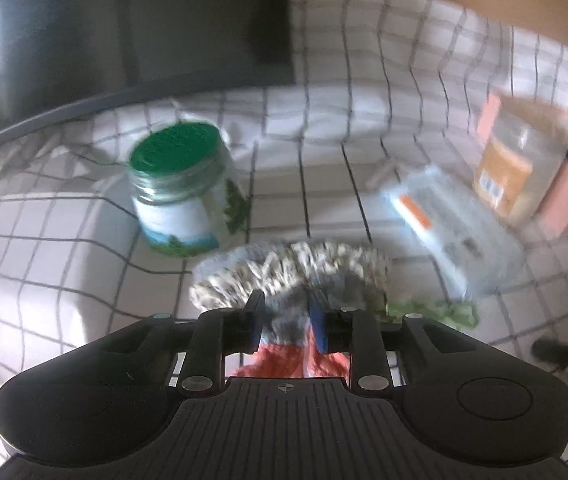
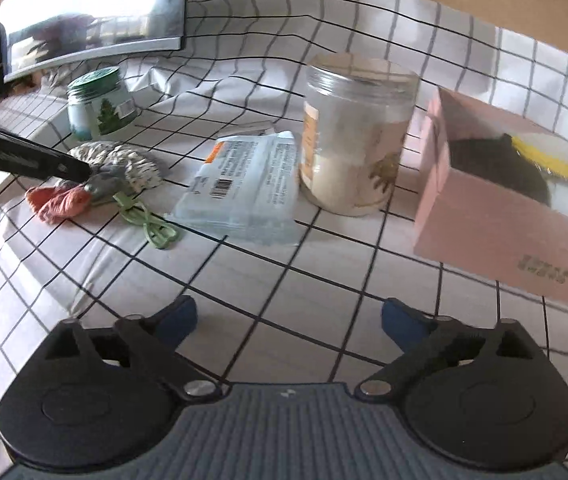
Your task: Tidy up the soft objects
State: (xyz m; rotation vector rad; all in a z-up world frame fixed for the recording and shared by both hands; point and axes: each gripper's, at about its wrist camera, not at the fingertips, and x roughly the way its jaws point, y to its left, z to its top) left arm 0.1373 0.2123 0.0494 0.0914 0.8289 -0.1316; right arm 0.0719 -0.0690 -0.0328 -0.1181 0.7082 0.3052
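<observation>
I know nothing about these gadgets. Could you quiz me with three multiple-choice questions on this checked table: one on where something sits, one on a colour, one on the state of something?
1. Where is the flat plastic packet?
A. Inside the pink box
B. On the cloth, left of the clear jar
C. On top of the green-lidded jar

2. What colour is the box on the right?
A. Pink
B. Blue
C. Black

3. How is the right hand-held gripper?
A. Closed on the cord
B. Holding the packet
C. Open and holding nothing

Answers: 1 B, it lies flat beside the clear jar. 2 A, its walls are pink. 3 C, only checked cloth shows between its spread fingers.
</observation>
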